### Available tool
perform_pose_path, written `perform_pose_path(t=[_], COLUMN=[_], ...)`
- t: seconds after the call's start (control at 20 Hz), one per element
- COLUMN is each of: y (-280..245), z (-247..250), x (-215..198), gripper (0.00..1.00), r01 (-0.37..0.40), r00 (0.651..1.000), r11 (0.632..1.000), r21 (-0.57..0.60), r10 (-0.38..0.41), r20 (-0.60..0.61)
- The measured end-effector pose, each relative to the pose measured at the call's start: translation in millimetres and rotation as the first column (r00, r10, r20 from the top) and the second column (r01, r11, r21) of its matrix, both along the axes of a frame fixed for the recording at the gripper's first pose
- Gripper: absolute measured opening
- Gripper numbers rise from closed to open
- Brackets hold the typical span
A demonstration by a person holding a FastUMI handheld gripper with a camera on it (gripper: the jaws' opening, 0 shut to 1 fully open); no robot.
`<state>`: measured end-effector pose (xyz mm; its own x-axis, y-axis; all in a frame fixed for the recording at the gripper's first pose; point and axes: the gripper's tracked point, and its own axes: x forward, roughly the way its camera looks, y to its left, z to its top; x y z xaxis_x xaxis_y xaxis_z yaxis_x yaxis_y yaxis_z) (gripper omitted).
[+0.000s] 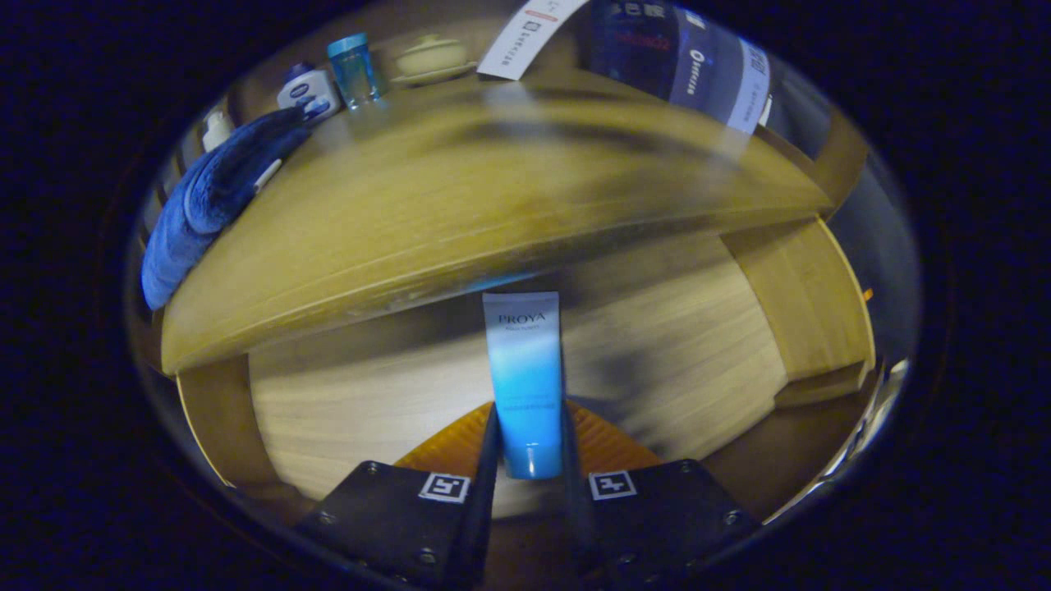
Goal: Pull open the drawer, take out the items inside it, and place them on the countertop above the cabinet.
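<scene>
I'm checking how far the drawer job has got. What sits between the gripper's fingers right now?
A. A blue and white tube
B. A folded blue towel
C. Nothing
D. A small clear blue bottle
A: the blue and white tube stands between the gripper fingers, both pressing its lower end, above the open drawer; the blue towel and blue bottle lie on the countertop beyond.
</scene>
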<state>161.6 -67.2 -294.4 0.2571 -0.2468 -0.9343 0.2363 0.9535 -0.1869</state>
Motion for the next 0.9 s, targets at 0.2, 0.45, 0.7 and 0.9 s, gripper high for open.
perform_pose_path(t=[0.2, 0.45, 0.7, 0.9], y=[0, -6, -8, -15], z=[18, 41, 61, 84], x=[0, -8, -18, -25], gripper=[0.38, 0.39, 0.38, 0.39], r01=[-0.011, -0.032, -0.029, -0.018], r00=[1.0, 0.998, 0.997, 0.997], r11=[0.999, 0.989, 0.979, 0.966], r21=[-0.045, -0.144, -0.202, -0.258], r10=[0.01, 0.024, 0.012, -0.004], r20=[-0.01, -0.06, -0.082, -0.083])
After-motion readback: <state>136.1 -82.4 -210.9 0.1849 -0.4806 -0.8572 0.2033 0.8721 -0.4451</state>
